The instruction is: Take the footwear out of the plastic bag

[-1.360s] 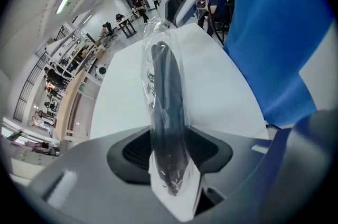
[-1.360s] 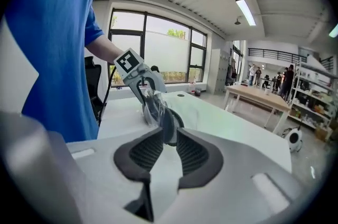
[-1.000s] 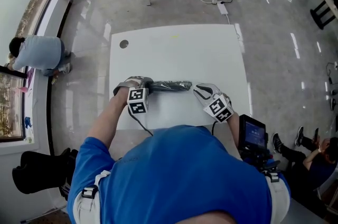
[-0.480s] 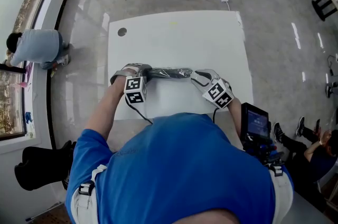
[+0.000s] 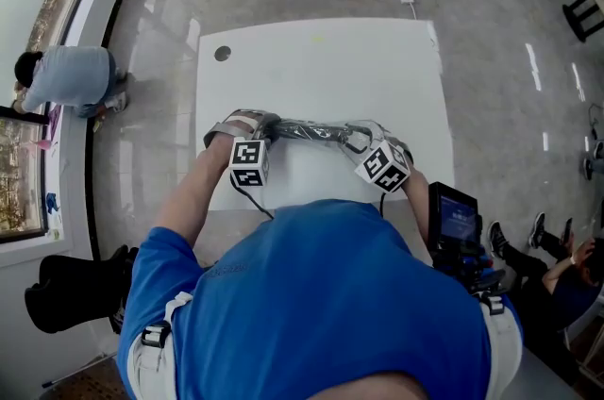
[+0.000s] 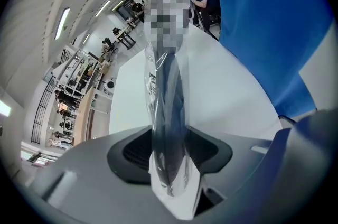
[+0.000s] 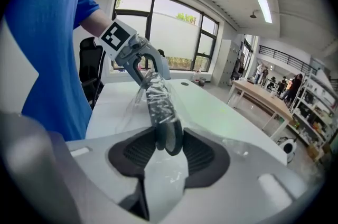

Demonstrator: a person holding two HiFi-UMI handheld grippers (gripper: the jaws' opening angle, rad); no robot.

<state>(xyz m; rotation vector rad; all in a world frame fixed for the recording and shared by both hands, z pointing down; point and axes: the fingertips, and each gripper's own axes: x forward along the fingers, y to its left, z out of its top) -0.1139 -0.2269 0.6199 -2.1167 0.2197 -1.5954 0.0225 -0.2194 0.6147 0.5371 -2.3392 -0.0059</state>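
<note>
left gripper point(image 6: 169, 150): clamping one end of the plastic bag point(image 6: 151, 80), with the dark footwear point(image 6: 171, 91) inside it
right gripper point(image 7: 168, 145): jaws have just been opening and are now spread; the footwear's other end is sitting between them, seemingly unpinched
footwear: spanning between both grippers over the white bench point(image 5: 321, 68)
progress: nothing is coming out yet; footwear is fully bagged, so extraction is all left
</note>
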